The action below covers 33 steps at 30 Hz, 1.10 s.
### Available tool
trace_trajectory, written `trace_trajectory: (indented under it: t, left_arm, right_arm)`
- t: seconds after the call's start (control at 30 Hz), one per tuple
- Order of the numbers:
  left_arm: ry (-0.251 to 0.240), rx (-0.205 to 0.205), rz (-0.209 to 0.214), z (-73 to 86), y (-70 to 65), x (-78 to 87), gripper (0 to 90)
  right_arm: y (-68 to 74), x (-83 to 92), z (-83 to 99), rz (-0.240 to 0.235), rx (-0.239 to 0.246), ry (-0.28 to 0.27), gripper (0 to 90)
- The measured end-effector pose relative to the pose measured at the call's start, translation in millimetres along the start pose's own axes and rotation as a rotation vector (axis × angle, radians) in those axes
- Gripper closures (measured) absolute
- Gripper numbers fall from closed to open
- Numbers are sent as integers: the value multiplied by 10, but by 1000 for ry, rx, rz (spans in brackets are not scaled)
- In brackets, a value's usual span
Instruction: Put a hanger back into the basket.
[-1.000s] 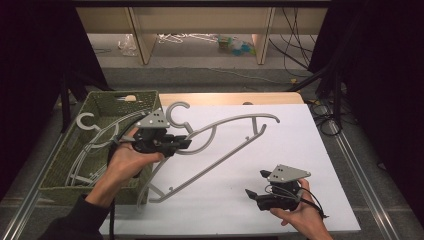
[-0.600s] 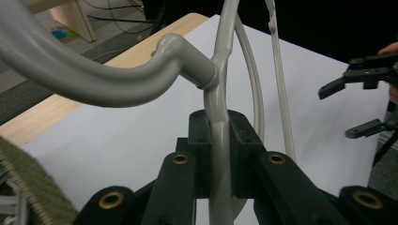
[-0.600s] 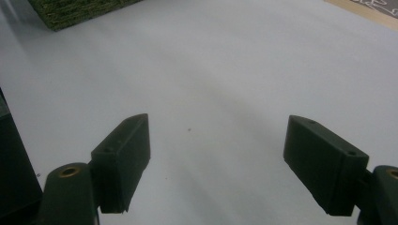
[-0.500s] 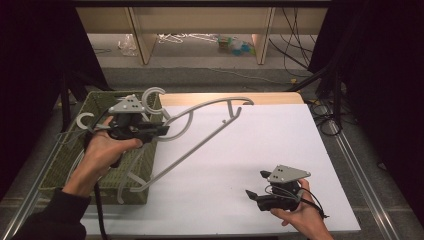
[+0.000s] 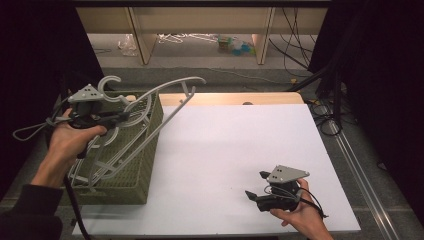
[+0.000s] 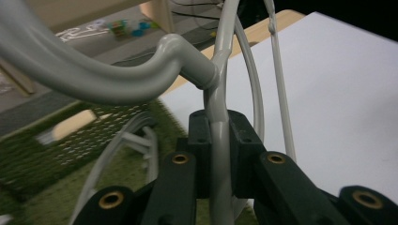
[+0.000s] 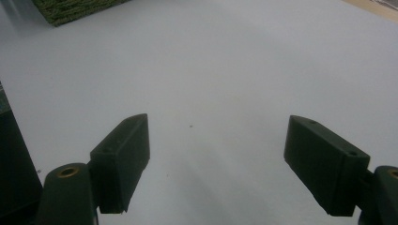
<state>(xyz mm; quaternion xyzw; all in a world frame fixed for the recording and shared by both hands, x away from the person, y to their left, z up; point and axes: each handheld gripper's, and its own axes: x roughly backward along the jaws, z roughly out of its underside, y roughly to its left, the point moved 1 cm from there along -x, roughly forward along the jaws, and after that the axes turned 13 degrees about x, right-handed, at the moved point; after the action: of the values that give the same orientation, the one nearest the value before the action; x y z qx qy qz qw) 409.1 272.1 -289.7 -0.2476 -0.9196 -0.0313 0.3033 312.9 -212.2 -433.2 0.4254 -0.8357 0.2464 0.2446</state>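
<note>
Now the left gripper (image 5: 112,119), fingers clamped on the grey hanger (image 6: 217,140), has carried it off the bench (image 5: 240,150) to over the green basket (image 5: 150,150) — likely ready to drop — while the right gripper (image 7: 216,164) idles, fingers wide and empty.

Black hand-held gripper (image 5: 258,187), brass screws

No text, label, brand, number or sign can be read in any of the views: the white sheet on the desk is blank, and the grey hangers, the green basket and the black jaws carry no markings that can be made out; the small items on the floor beyond the desk are too far off and too blurred to read
</note>
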Motion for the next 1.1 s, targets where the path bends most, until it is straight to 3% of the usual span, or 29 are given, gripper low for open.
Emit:
trace_trajectory:
  t: [0.1, 0.2, 0.23, 0.3, 0.43, 0.47, 0.5, 0.53, 0.57, 0.6, 0.63, 0.67, 0.73, 0.77, 0.8, 0.83, 1.1]
  left_arm:
    - [2, 40, -18, 23, 114, -12, 809]
    - [11, 26, -42, 39, 220, -4, 809]
    - [-7, 48, -55, 49, 246, -15, 810]
    - [5, 43, -80, 62, 352, -3, 810]
    - [-21, 70, -115, 86, 458, -28, 810]
    - [-4, 46, -125, 89, 502, -15, 810]
    - [-26, 73, -130, 101, 519, -34, 810]
    - [-13, 64, -138, 107, 559, -26, 810]
    - [-18, 79, -142, 116, 584, -34, 810]
    - [-1, 61, -150, 118, 617, -23, 810]
    - [-28, 88, -159, 130, 631, -49, 810]
    - [4, 56, -166, 132, 676, -30, 810]
    - [-1, 76, -174, 148, 716, -48, 810]
    - [14, 64, -177, 151, 742, -41, 810]
    - [1, 77, -184, 162, 762, -59, 810]
    - [21, 59, -194, 169, 801, -48, 810]
    - [21, 74, -235, 292, 995, -68, 809]
  right_arm:
    - [2, -2, -2, -2, 2, 1, 237]
    - [8, -2, -4, -5, -3, 3, 237]
    - [7, -3, -4, -5, -2, 4, 237]
    - [8, -6, -3, -3, -3, 2, 237]
    - [12, -14, -3, -7, 4, 0, 237]
    - [12, -13, -5, -6, 4, -1, 238]
    - [12, -10, -7, -6, 2, -3, 238]
    - [10, -8, -8, -4, 2, -4, 239]
    - [12, -5, -8, -4, -5, 1, 238]
    - [11, -6, -6, -3, -4, 0, 238]
    - [14, -4, -7, -7, -9, 2, 238]
    - [8, -13, -3, -5, 4, -3, 239]
    - [10, -14, -5, -6, 3, -2, 238]
    - [11, -14, -6, -7, 4, -2, 238]
    - [12, -14, -5, -7, 4, -1, 238]
    - [11, -15, -3, -6, 4, -1, 239]
    - [14, -14, -4, -9, -1, 1, 240]
